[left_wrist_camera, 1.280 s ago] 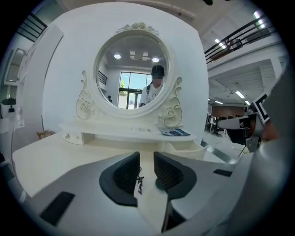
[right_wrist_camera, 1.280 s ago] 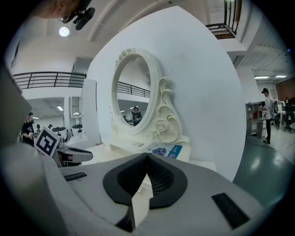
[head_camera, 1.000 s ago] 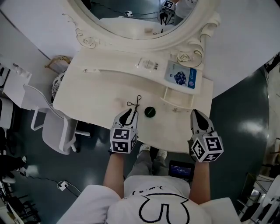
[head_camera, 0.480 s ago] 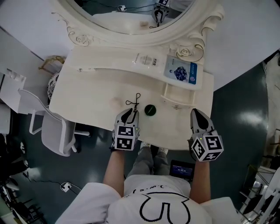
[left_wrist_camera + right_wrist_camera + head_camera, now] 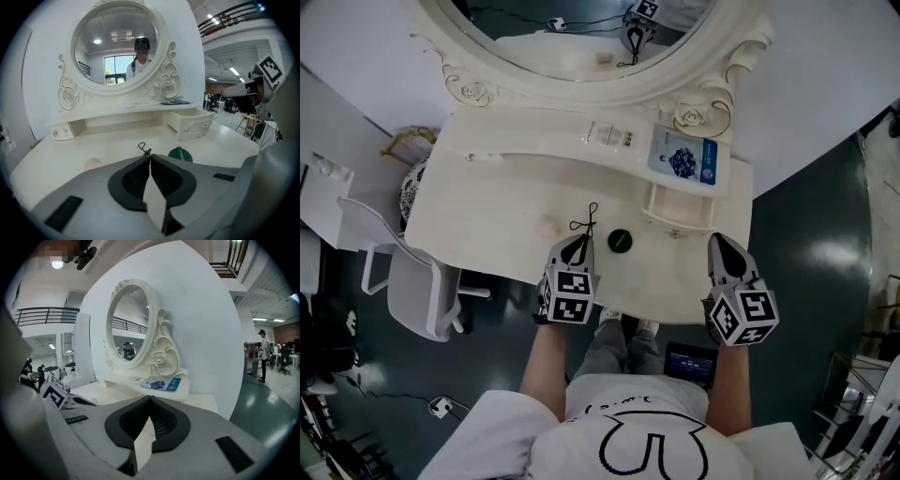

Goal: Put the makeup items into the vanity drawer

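Left tongs (image 5: 150, 157) just closed on the black wire piece (image 5: 143, 148), right tongs (image 5: 149, 400) shut empty; I fear so thin a hold slips before the drawer (image 5: 193, 125).

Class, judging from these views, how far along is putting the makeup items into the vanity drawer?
Done: the drawer stands open, with nothing visible inside. In hand: the left gripper has just been closing its jaws on the black wire item; the right gripper is shut and empty. Left: the green round item and every transfer.
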{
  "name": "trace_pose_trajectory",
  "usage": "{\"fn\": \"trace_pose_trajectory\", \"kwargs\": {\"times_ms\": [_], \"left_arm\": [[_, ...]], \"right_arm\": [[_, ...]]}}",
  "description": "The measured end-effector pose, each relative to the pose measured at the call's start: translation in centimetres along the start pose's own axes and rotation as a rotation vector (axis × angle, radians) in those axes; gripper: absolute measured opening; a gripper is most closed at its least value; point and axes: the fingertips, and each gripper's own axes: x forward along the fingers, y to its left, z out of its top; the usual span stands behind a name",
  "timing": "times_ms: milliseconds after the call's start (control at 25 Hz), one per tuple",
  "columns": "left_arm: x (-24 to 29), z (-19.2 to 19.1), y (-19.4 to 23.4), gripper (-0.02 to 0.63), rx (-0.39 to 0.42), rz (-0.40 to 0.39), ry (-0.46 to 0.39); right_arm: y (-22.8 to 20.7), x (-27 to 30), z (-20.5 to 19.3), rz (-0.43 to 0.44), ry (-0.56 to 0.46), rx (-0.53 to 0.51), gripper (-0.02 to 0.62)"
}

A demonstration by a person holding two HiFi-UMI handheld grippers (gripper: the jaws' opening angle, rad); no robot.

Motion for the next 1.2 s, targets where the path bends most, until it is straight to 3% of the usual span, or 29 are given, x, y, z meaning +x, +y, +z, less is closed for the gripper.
{"fn": "trace_pose_trajectory", "kwargs": {"times_ms": [560, 760, 1200], "left_arm": [[-1.8, 7.3, -1.7, 0.026, 0.036, -0.039, -0.147], [-2.0, 9.9, -3.5, 0.026, 0.055, -0.089, -0.19], [-0.3, 12.3, -9.4, 0.026, 0.142, -0.218, -0.186]], "right_arm": [[-1.4, -2.6, 5.0, -0.037, -0.114, -0.043, 0.012], [-2.3, -3.7, 6.6, -0.059, -0.152, -0.053, 0.012], [-6.8, -8.5, 6.8, -0.189, -0.192, -0.032, 0.012]]}}
